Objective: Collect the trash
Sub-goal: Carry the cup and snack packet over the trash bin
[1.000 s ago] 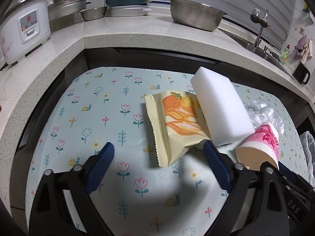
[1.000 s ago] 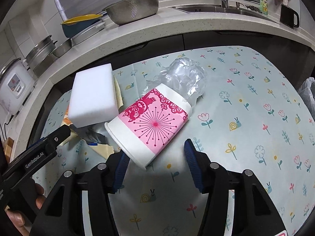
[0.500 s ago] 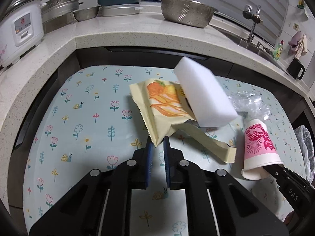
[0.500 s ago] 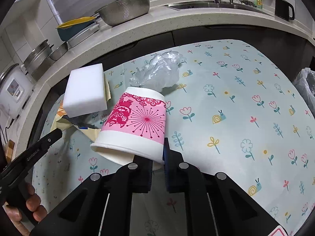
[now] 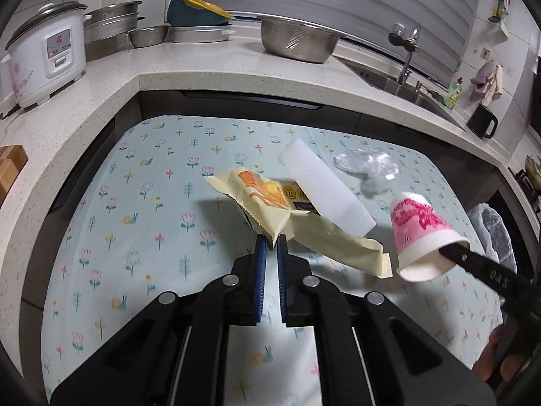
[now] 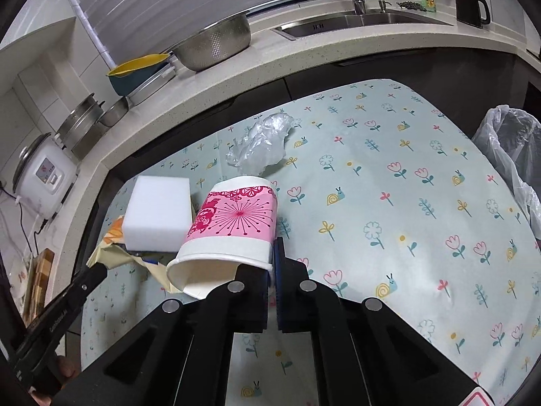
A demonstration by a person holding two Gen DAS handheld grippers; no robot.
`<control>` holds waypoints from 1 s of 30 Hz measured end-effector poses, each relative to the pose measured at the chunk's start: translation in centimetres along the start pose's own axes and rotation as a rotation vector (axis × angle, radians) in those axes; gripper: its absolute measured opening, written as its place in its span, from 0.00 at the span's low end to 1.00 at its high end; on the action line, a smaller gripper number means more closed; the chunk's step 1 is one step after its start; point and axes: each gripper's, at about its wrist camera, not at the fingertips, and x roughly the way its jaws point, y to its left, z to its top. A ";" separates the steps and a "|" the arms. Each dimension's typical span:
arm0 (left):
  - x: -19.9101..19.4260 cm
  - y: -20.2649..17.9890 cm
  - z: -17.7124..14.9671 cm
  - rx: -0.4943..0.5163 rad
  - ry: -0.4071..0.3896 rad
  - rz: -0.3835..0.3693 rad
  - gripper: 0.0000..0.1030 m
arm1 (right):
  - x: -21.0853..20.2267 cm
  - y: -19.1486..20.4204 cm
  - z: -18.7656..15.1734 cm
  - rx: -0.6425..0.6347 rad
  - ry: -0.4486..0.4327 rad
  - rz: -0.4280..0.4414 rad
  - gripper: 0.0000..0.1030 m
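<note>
My left gripper is shut on the corner of a yellow snack wrapper and holds it lifted off the flowered tablecloth. A white sponge block rests on the wrapper's far side. My right gripper is shut on the rim of a pink-and-white paper cup, held upside down above the cloth; the cup also shows in the left wrist view. A crumpled clear plastic wrap lies beyond the cup.
A bin lined with a plastic bag stands off the table's right edge. A stone counter wraps the far side with a rice cooker, metal bowls and a sink.
Both grippers closed from open, the left on the wrapper, the right on the cup rim. Both have since lifted their items off the cloth; the sponge tilts with the wrapper.
</note>
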 end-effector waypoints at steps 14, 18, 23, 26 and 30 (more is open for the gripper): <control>-7.5 -4.8 1.8 0.046 -0.130 -0.052 0.05 | -7.0 -2.6 0.6 0.049 -0.091 0.035 0.03; -9.4 -6.6 2.5 0.070 -0.169 -0.074 0.05 | -8.8 -3.3 0.8 0.051 -0.117 0.045 0.03; -11.2 -9.3 2.9 0.100 -0.206 -0.103 0.05 | -10.1 -4.3 0.7 0.042 -0.128 0.033 0.03; -11.7 -10.8 3.0 0.119 -0.214 -0.115 0.05 | -10.5 -5.4 0.4 0.046 -0.130 0.015 0.03; -11.9 -12.6 3.2 0.141 -0.219 -0.127 0.05 | -11.8 -7.6 0.7 0.076 -0.155 0.003 0.03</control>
